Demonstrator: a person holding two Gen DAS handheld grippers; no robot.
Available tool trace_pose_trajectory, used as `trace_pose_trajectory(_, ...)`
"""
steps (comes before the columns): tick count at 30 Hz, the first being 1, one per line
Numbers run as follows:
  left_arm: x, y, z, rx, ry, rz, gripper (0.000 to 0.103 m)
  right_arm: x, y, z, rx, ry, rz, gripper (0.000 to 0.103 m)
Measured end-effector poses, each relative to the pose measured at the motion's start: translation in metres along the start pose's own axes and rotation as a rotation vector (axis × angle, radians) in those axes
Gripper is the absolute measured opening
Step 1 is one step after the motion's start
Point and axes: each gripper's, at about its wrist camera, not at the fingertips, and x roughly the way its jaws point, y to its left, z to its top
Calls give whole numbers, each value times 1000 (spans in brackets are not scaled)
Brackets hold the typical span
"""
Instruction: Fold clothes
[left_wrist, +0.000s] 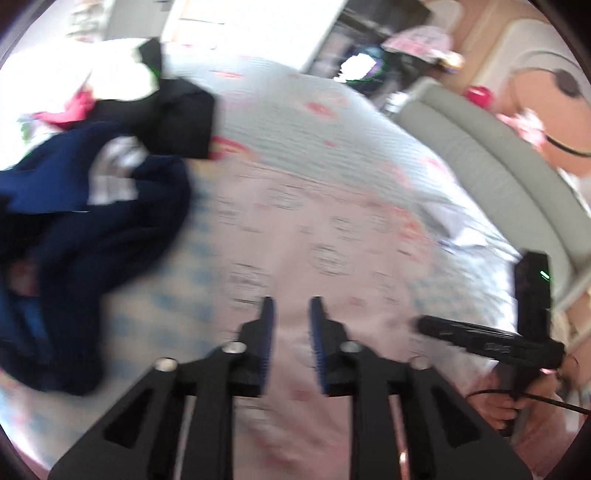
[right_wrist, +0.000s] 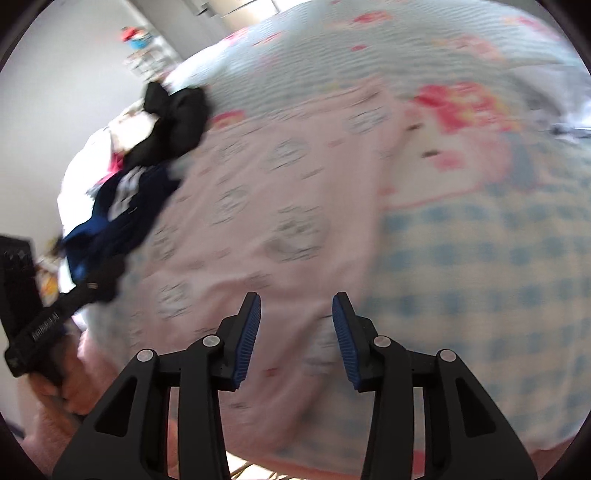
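A pale pink garment (left_wrist: 314, 229) with small grey prints lies spread on the bed, also in the right wrist view (right_wrist: 266, 206). My left gripper (left_wrist: 291, 306) is open and empty just above its near part. My right gripper (right_wrist: 295, 306) is open and empty above the garment's near edge; its body also shows in the left wrist view (left_wrist: 480, 339) at the right. The left gripper's body shows in the right wrist view (right_wrist: 55, 317) at the left. Both views are motion-blurred.
A heap of navy (left_wrist: 92, 229), black (left_wrist: 177, 114), white and pink clothes lies at the left of the bed, also in the right wrist view (right_wrist: 122, 206). The bedspread (right_wrist: 480, 277) is blue-checked with pink flowers. A grey padded bed edge (left_wrist: 498, 177) runs along the right.
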Motion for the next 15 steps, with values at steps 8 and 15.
trace_pose_trajectory(8, 43, -2, -31, 75, 217, 158, 33, 13, -1, -21, -38, 72, -111, 38)
trace_pose_trajectory(15, 12, -11, -33, 83, 129, 115, 34, -10, -5, -26, 12, 8, -36, 39)
